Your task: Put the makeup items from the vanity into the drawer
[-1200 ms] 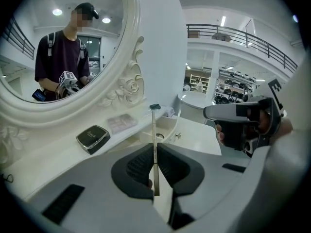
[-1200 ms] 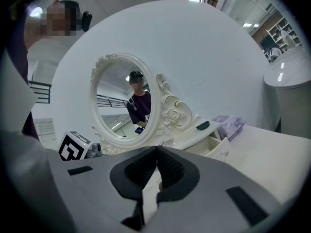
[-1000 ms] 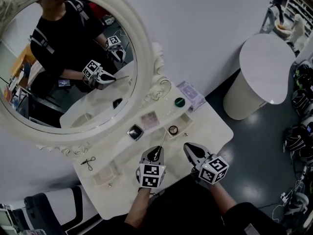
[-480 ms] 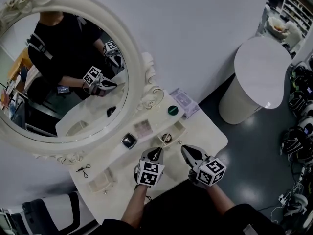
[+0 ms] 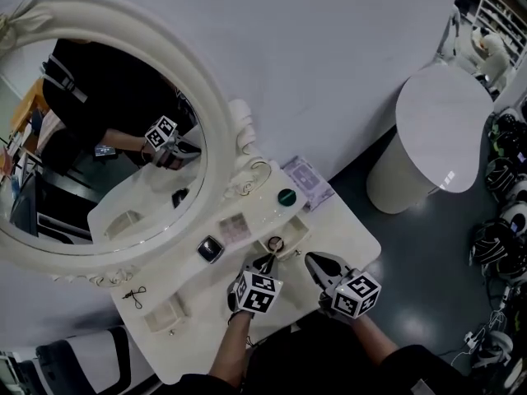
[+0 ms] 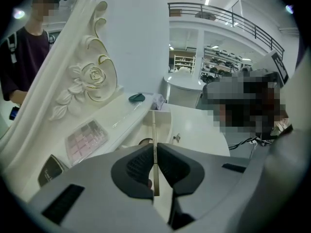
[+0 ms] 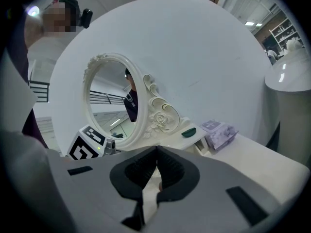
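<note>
My left gripper (image 5: 265,260) (image 6: 155,145) is shut on a thin cream stick (image 6: 154,125), which points forward over the small open drawer (image 5: 294,235) (image 6: 166,122) in the vanity's raised shelf. A round dark item (image 5: 275,243) (image 6: 143,141) lies in that drawer. On the shelf sit a green round item (image 5: 286,197) (image 6: 136,97), a pink palette (image 5: 234,228) (image 6: 85,137) and a black compact (image 5: 210,248) (image 6: 51,166). My right gripper (image 5: 311,258) (image 7: 156,148) hovers to the right of the left one, shut with nothing in it.
A purple box (image 5: 306,182) (image 7: 218,130) lies at the vanity's right end. The oval mirror (image 5: 99,138) stands behind the shelf. A second small open drawer (image 5: 165,315) and a black clip (image 5: 132,295) are at the left. A round white side table (image 5: 449,113) stands on the right.
Both grippers have edged forward toward the shelf. The left one has carried the stick so that its tip is now over the open drawer. The head view has shifted a little.
</note>
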Demonstrator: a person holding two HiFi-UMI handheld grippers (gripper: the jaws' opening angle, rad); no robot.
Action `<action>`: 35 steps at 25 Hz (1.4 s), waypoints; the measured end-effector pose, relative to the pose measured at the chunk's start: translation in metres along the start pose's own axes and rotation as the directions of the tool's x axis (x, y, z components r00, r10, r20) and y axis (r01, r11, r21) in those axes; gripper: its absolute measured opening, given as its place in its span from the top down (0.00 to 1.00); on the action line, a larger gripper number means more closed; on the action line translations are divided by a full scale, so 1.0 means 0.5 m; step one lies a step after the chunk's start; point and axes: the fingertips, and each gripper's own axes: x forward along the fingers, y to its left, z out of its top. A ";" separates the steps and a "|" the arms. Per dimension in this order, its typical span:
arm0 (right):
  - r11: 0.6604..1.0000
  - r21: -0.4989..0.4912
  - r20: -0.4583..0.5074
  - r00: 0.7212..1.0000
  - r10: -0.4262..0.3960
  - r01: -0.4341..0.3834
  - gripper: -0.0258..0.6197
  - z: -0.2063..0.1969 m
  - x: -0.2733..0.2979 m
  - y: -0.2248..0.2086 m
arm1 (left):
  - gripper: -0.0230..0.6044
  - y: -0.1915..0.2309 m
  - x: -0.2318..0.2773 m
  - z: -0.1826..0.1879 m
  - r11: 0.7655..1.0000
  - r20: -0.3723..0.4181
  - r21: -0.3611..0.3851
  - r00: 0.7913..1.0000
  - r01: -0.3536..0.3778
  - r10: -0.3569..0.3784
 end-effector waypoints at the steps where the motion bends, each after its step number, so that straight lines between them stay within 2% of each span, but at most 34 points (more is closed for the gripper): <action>1: 1.000 0.002 -0.008 1.000 0.001 -0.001 0.92 -0.002 0.001 -0.005 | 0.91 0.000 0.008 0.000 1.000 -0.017 0.004 1.000 0.005 -0.005; 5: 1.000 0.007 -0.025 1.000 0.007 -0.007 0.92 -0.005 0.004 -0.026 | 0.91 0.006 0.037 0.005 1.000 -0.069 0.024 0.998 0.012 -0.010; 14: 1.000 0.022 -0.026 1.000 0.006 -0.005 0.92 0.008 0.001 -0.061 | 0.91 0.004 0.071 0.026 1.000 -0.104 0.023 0.994 0.019 -0.016; 20: 1.000 0.026 -0.023 1.000 -0.001 0.002 0.92 0.011 -0.004 -0.071 | 0.90 0.009 0.074 0.048 0.999 -0.070 0.050 0.997 -0.018 0.022; 23: 1.000 0.029 -0.020 1.000 -0.005 0.005 0.92 0.009 -0.006 -0.072 | 0.85 0.006 0.074 0.047 0.999 -0.068 0.052 0.998 -0.014 0.018; 29: 1.000 0.027 -0.016 1.000 0.000 0.001 0.92 0.008 -0.005 -0.059 | 0.85 0.017 0.054 0.057 0.998 -0.030 0.048 0.998 -0.050 0.051; 35: 1.000 0.017 -0.006 1.000 0.008 -0.008 0.92 0.009 -0.003 -0.037 | 0.87 0.023 0.015 0.069 0.999 0.049 -0.002 0.997 -0.052 0.052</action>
